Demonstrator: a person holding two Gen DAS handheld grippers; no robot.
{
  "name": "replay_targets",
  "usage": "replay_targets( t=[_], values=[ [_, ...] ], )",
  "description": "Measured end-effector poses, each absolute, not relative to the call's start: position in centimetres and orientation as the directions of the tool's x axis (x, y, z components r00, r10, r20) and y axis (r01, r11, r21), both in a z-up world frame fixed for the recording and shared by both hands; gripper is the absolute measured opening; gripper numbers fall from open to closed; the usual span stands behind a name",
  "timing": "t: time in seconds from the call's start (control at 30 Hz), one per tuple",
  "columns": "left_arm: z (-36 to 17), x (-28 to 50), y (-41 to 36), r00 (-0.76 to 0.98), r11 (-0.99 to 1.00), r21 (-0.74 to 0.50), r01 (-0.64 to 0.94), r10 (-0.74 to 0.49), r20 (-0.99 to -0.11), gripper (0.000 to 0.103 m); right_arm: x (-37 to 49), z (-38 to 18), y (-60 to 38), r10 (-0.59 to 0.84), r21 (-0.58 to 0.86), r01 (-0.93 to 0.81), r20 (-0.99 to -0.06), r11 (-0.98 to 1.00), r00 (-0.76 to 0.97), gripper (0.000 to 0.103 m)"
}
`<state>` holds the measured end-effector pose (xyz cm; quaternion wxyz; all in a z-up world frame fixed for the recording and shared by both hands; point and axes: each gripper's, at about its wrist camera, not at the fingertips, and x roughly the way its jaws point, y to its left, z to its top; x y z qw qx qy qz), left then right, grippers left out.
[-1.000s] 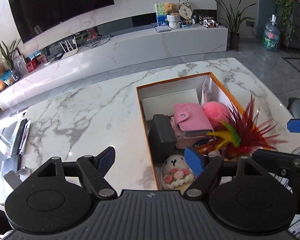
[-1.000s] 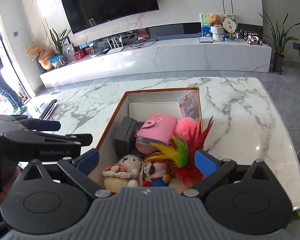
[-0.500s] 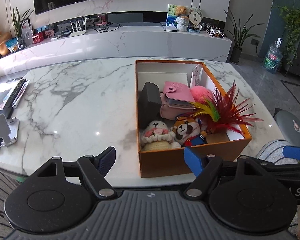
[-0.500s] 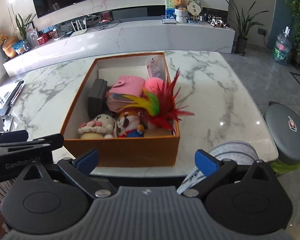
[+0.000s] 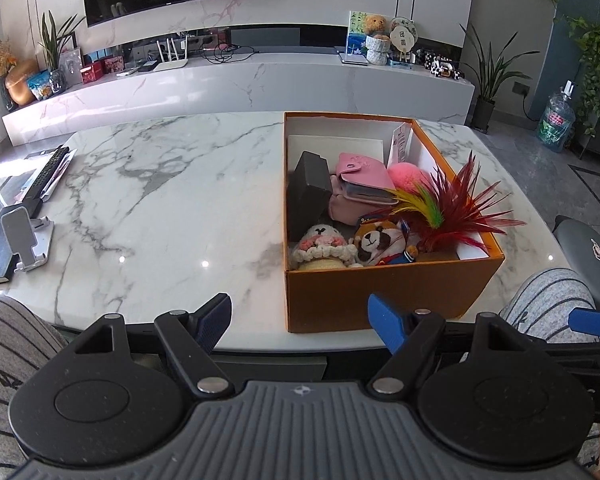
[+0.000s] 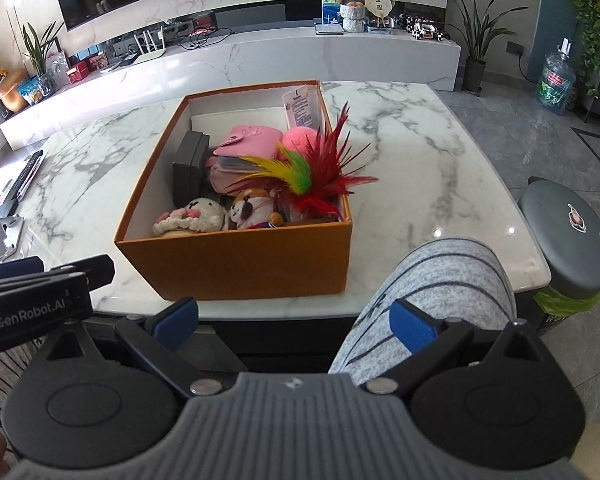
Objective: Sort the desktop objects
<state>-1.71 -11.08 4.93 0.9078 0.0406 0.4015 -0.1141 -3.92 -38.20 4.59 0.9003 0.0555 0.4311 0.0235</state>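
Note:
An orange box stands on the marble table, packed with small items. Inside lie a pink wallet, a pink pompom, a black case, a red and yellow feather toy, a knitted doll and a plush dog. My left gripper hangs open at the table's near edge, left of the box front, holding nothing. My right gripper is open too, just off the near edge below the box, with nothing in it.
A remote control and a phone stand lie at the table's left end. The person's knees in striped grey trousers sit under the near edge. A grey round stool stands to the right, a long white TV cabinet behind.
Both grippers have drawn back from above the box to the table's near edge. The box now lies farther ahead, and the left view has rolled level. Both stayed open.

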Motion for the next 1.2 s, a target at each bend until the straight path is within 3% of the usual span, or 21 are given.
replay_targets(
  t=[1.0, 1.1, 1.2],
  values=[
    [4.6, -1.6, -11.3, 0.664, 0.97, 0.001, 0.242, -0.166, -0.729, 0.088, -3.4, 4.5, -37.7, 0.053, 0.064, -0.004, -0.785, 0.998, 0.617, 0.102],
    [4.9, -1.8, -11.2, 0.656, 0.957, -0.05, 0.285, -0.233, -0.718, 0.09, -3.3, 4.4, -37.4, 0.062, 0.067, -0.014, -0.79, 0.998, 0.609, 0.102],
    [5.0, -2.2, -12.2, 0.662, 0.952, -0.013, 0.306, -0.223, -0.715, 0.09, -3.5, 4.3, -36.5, 0.085, 0.065, -0.056, -0.795, 0.996, 0.6, 0.102]
  ],
)
